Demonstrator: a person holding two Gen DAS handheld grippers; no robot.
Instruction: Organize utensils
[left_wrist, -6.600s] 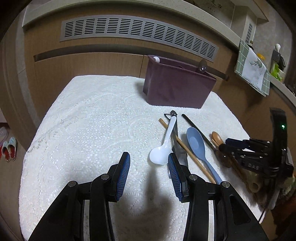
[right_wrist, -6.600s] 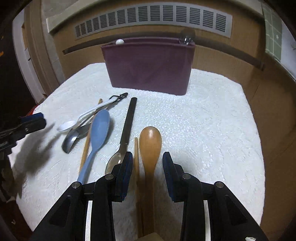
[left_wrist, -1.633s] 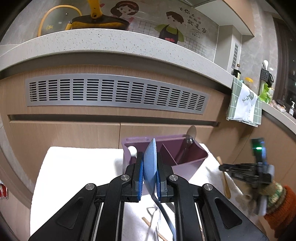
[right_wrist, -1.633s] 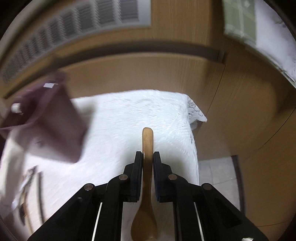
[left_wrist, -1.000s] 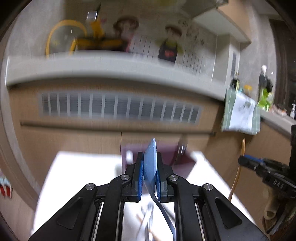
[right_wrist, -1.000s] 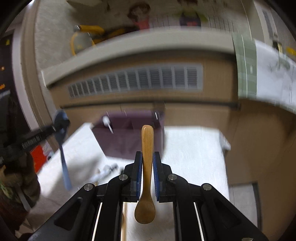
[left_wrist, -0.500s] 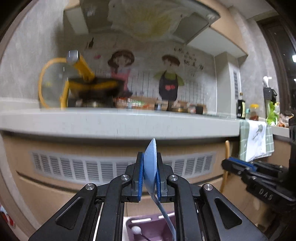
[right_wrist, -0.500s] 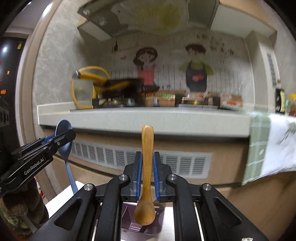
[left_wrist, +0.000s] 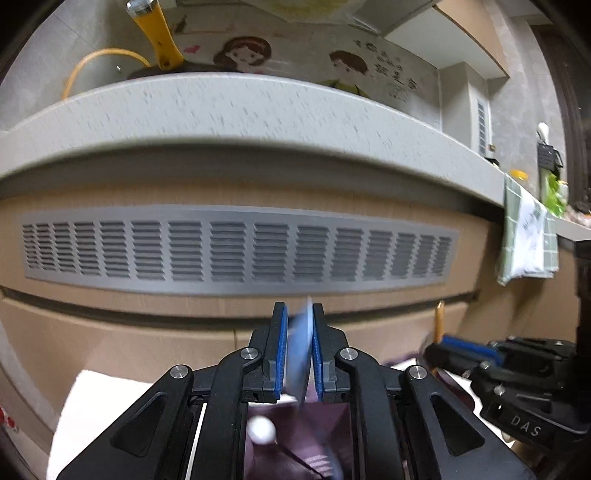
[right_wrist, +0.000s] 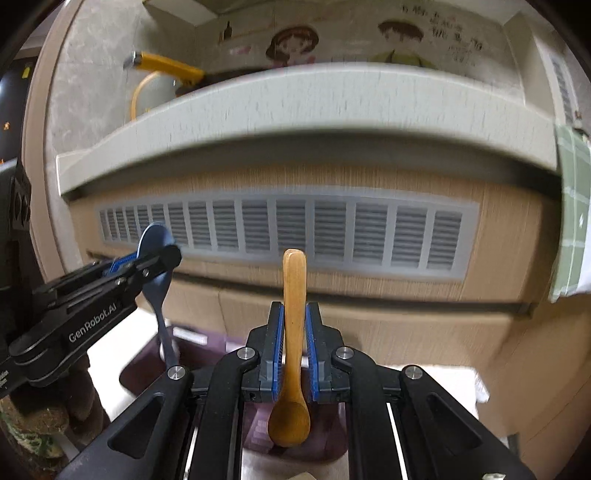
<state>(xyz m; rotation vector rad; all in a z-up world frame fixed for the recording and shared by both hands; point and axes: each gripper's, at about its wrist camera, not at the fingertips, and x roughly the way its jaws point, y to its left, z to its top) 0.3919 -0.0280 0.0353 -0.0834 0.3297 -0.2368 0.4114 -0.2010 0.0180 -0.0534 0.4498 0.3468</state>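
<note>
My left gripper is shut on the blue spoon, bowl up and handle hanging down over the purple utensil box. From the right wrist view the blue spoon reaches into the box's left part. My right gripper is shut on the wooden spoon, handle up, bowl down, just above the box. A white spoon end stands in the box. The right gripper shows at the right of the left wrist view.
The box sits on a white lace cloth on a table before a wooden counter front with a grey vent grille. A green checked towel hangs at the right. A stone counter ledge runs above.
Both grippers have tilted down and lowered toward the purple box. The blue spoon's handle has come down into the box's left part. The wooden spoon's bowl now hangs just over the box.
</note>
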